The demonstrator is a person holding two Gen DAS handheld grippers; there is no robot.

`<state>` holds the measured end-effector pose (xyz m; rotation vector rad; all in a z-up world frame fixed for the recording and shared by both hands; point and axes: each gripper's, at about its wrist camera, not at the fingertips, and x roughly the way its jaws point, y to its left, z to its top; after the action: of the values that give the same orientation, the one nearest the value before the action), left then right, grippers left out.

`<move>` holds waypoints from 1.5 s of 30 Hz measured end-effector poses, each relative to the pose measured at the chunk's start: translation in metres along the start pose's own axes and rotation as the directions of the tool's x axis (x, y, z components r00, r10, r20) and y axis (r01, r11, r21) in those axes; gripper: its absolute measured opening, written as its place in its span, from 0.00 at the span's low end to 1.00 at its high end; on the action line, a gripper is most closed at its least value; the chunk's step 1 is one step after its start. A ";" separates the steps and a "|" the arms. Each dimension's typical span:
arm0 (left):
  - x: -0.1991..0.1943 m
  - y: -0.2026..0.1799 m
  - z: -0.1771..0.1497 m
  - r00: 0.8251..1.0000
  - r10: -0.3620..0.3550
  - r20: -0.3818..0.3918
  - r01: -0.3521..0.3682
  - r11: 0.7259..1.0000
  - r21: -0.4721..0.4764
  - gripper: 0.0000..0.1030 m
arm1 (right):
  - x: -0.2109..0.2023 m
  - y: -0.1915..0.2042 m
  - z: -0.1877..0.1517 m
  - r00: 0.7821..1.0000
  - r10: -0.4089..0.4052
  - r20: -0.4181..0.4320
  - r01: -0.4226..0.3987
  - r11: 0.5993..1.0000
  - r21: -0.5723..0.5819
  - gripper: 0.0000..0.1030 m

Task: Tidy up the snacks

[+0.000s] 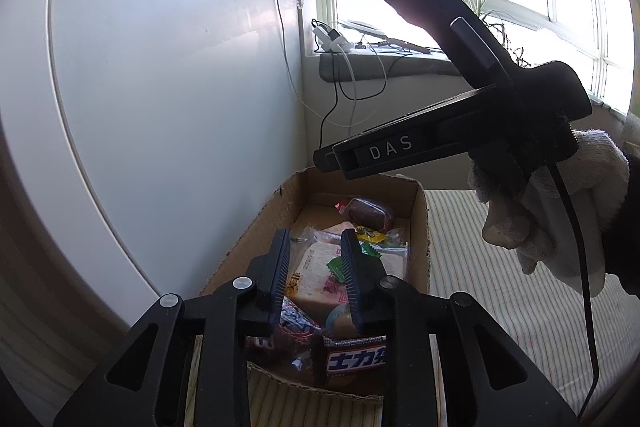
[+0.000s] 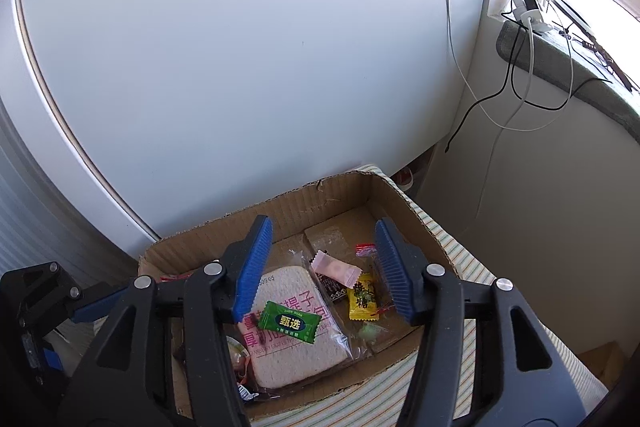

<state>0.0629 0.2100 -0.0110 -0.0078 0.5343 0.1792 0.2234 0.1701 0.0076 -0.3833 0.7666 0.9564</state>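
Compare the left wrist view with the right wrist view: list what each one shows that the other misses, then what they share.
Only the left wrist view shows the white-gloved hand holding the right gripper, a brown-wrapped cake, and a chocolate bar in a dark wrapper with white lettering. Only the right wrist view shows the pink sachet and the open right gripper from behind. Both share the shallow cardboard box, bagged sliced bread, green candy and yellow candy.
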 end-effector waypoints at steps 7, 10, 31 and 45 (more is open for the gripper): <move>-0.015 -0.001 0.000 1.000 0.017 0.007 -0.017 1.000 -0.020 0.61 | -0.014 0.001 -0.008 1.000 -0.020 0.009 0.020 1.000 -0.009 0.80; -0.020 -0.002 0.000 1.000 0.023 0.002 -0.023 0.999 -0.027 0.65 | -0.023 -0.002 -0.011 0.999 -0.028 0.022 0.028 1.000 0.001 0.81; -0.066 -0.020 -0.012 0.994 0.113 -0.008 -0.113 0.986 -0.123 0.81 | -0.148 0.002 -0.084 0.951 -0.208 0.228 0.200 0.978 0.061 1.00; -0.074 -0.030 -0.011 0.991 0.133 -0.001 -0.132 0.982 -0.134 0.81 | -0.187 0.014 -0.161 0.945 -0.265 0.194 0.240 0.960 0.141 1.00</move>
<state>-0.0001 0.1671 0.0162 -0.1023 0.5145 0.3447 0.0804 -0.0299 0.0355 -0.2659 0.5599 0.6938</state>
